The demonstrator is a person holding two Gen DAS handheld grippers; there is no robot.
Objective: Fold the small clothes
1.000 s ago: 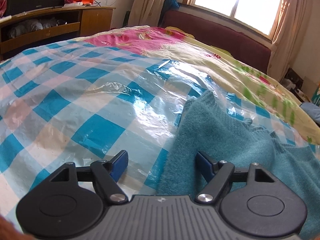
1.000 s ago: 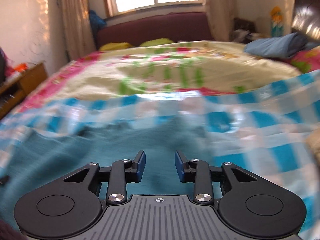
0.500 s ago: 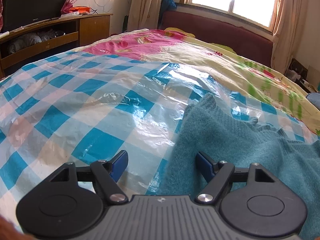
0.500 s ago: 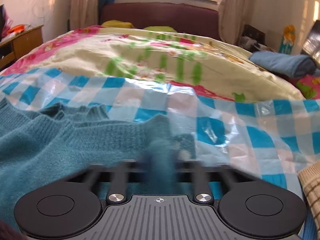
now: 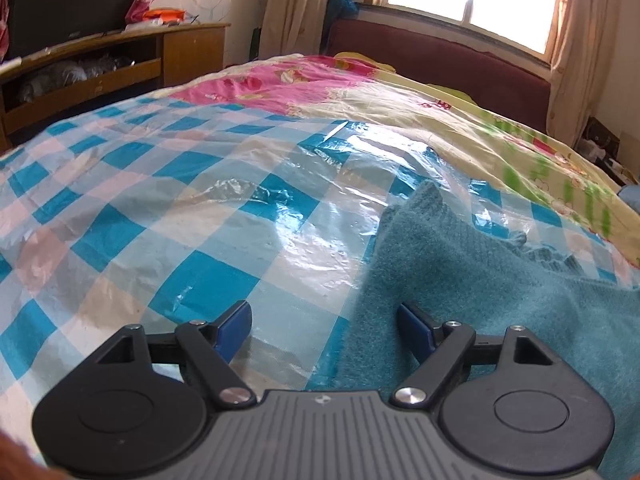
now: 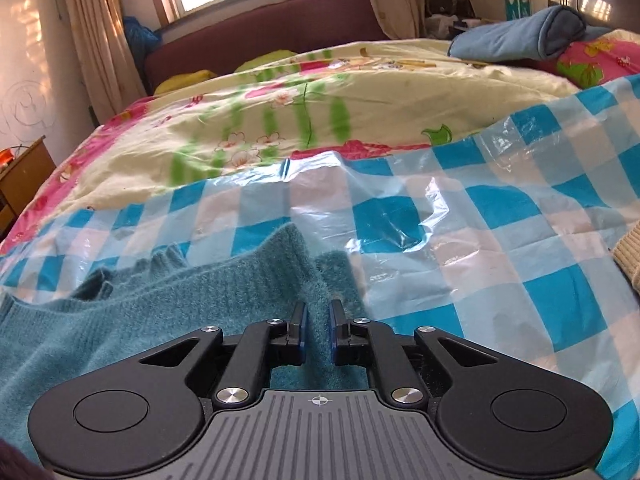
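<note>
A teal knitted sweater (image 5: pixel 460 264) lies spread on a blue-and-white checked plastic sheet (image 5: pixel 200 220) over the bed. My left gripper (image 5: pixel 324 320) hovers low over the sweater's left edge. Its jaws are opening wide, with that edge lying loose between the fingers and the pads off it. In the right wrist view the sweater (image 6: pixel 180 300) fills the lower left. My right gripper (image 6: pixel 318 320) pinches a raised ridge of its fabric at the right edge. These jaws stand narrow and are opening slightly, the cloth still caught between the blue pads.
A floral quilt (image 6: pixel 320 92) covers the bed beyond the plastic sheet (image 6: pixel 480 220). A rolled blue cloth (image 6: pixel 520 36) lies at the far right and a cream knit piece (image 6: pixel 628 252) at the right edge. A wooden cabinet (image 5: pixel 120 64) stands left of the bed.
My right gripper went from open above the sweater to pinching a fold at its right edge, and it shifted sideways and rolled. The left gripper stayed almost still.
</note>
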